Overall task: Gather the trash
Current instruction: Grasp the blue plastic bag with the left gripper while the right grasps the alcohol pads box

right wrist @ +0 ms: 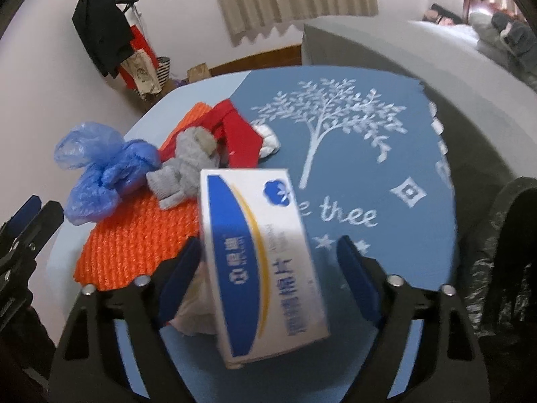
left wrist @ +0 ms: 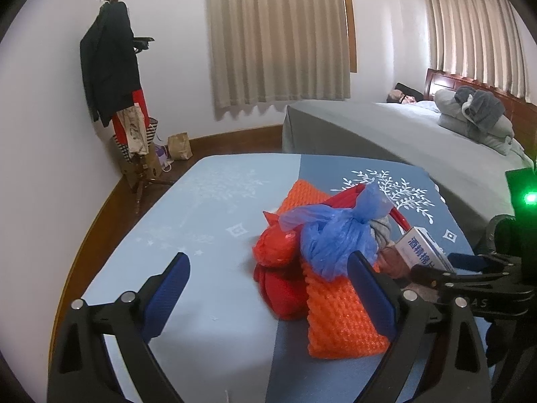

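The white-and-blue box (right wrist: 265, 265) lies directly between the fingers of the right gripper (right wrist: 268, 275), resting partly on pale crumpled paper (right wrist: 198, 312) on the blue tablecloth (right wrist: 386, 154). Its long axis runs away from the camera, roughly along the line of the fingers and tilted slightly to the left, so the jaws face its two long sides. The left finger (right wrist: 178, 278) sits close against the box's left edge; the right finger (right wrist: 355, 285) stands a little clear of the right edge. The jaws are spread, gripping nothing, though motion blur on the box makes it hard to say whether the left pad already touches.

The left gripper (left wrist: 268, 288) hangs over the near side of the table with its jaws wide apart and empty. In front of it sits the rest of the trash heap: an orange foam net (left wrist: 342, 319), a red bag (left wrist: 278, 268) and a knotted blue plastic bag (left wrist: 335, 238). From that view the box (left wrist: 426, 252) lies off to the right, beside the right gripper (left wrist: 466, 265).

The right hand is plainly the nearer one; closing squarely across the short width looks like the natural next move.
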The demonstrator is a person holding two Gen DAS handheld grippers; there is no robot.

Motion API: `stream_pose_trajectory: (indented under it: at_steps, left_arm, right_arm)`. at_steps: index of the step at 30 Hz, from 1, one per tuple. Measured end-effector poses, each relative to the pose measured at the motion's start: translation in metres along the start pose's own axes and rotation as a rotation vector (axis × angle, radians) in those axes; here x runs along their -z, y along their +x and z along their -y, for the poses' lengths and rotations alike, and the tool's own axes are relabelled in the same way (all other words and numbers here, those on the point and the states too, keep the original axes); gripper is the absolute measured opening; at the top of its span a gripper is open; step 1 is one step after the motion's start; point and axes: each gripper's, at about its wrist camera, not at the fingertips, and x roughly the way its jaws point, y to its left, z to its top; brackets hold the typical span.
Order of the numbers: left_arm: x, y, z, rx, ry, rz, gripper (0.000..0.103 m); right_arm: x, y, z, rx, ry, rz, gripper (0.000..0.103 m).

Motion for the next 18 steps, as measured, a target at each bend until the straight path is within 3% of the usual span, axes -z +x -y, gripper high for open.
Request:
stream_pose_trajectory:
  at_steps: [1,4,15,18]
  left_arm:
    - [0.000,0.000,0.000,0.003,0.002,0.000,0.091]
    - [0.001,0.001,0.003,0.022,0.001,-0.008,0.086]
    - [-0.010,0.008,0.034,0.096,0.049,0.019,0.081]
    - [-0.012,0.022,0.046,0.093,0.079,0.014,0.074]
  right_arm:
    - [0.000,0.001,-0.001,-0.022,0.000,-0.016,0.066]
    - [0.000,-0.004,-0.003,-0.025,-0.009,-0.006,0.063]
    - [-0.010,-0.050,0.016,0.051,0.020,0.098,0.061]
    - [-0.011,-0.054,0.020,0.064,0.025,0.107,0.061]
